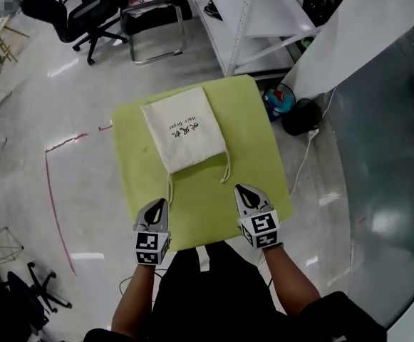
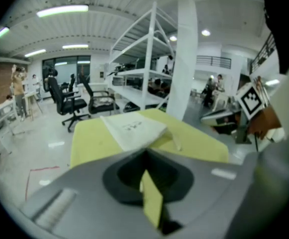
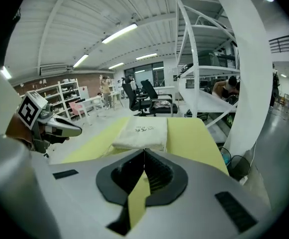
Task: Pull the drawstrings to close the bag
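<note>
A cream drawstring bag (image 1: 182,129) with black print lies flat on the green table (image 1: 249,120), its open end toward me. One drawstring (image 1: 169,189) trails from its left corner, another drawstring (image 1: 226,171) from its right. My left gripper (image 1: 161,202) hovers over the table's near left, shut and empty, just short of the left string. Right of it, my right gripper (image 1: 240,189) is shut and empty, close below the right string's end. The bag (image 2: 134,128) shows ahead in the left gripper view, and the bag (image 3: 142,132) also ahead in the right gripper view.
The small table's edge (image 1: 214,242) is close to my body. Office chairs (image 1: 85,13) stand on the floor beyond. A white shelf frame (image 1: 264,27) and a slanted white panel (image 1: 363,27) rise at the far right, with cables and a dark object (image 1: 301,116) on the floor.
</note>
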`<state>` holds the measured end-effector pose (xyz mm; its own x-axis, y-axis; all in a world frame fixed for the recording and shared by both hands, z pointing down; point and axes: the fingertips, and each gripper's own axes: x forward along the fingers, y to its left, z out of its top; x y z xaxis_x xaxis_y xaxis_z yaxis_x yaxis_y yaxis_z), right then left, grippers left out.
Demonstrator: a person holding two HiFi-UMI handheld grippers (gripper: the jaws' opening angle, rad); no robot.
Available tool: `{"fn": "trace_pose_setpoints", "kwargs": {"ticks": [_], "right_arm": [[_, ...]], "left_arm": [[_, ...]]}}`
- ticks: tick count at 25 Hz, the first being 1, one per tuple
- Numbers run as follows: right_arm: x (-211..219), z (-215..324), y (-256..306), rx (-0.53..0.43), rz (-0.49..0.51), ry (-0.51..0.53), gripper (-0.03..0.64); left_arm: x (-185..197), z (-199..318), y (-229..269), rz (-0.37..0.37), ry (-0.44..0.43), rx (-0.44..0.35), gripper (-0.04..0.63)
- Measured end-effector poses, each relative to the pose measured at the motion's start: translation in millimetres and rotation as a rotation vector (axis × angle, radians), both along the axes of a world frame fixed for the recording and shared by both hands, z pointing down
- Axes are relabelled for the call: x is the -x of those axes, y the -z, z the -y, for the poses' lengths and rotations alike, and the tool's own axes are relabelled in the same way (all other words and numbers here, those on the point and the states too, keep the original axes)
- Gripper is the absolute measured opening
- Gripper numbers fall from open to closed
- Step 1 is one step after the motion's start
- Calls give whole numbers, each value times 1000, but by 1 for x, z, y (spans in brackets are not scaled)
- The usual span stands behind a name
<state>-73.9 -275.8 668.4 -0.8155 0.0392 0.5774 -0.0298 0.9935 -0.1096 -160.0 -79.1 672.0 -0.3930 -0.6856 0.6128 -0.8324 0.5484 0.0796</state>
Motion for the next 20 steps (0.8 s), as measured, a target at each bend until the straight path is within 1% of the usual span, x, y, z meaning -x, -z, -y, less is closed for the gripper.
{"fn": "trace_pose_setpoints", "kwargs": {"ticks": [2, 3, 4, 6, 7, 9, 10, 12, 15, 20], "right_arm": [[1, -1, -15, -5, -31, -1, -9], [2, 0, -22, -2, -46, -5, -9], [4, 0, -30, 6, -60, -15, -9], [7, 2, -44, 34, -85, -46, -1], [9, 3, -51, 51, -97, -66, 22], [13, 6, -66, 82, -125, -110, 155], [15, 8, -74, 91, -140, -134, 172], [21, 11, -88, 98, -171, -177, 175], [29, 13, -108, 101, -222, -217, 186], [38, 15, -131, 73, -283, -245, 210]], "left_arm": [[-2, -3, -19, -34, 8, 32, 5], [-3, -4, -29, -49, 13, 54, 27], [-3, -6, -39, -64, 22, 77, 65], [-3, -9, -58, -103, 43, 113, 173], [-5, -10, -68, -128, 52, 130, 212], [-9, -11, -88, -183, 64, 161, 255], [-10, -11, -97, -205, 68, 175, 270], [-11, -11, -109, -228, 74, 193, 279], [-10, -8, -119, -241, 81, 205, 279], [-11, -7, -130, -255, 89, 204, 278]]}}
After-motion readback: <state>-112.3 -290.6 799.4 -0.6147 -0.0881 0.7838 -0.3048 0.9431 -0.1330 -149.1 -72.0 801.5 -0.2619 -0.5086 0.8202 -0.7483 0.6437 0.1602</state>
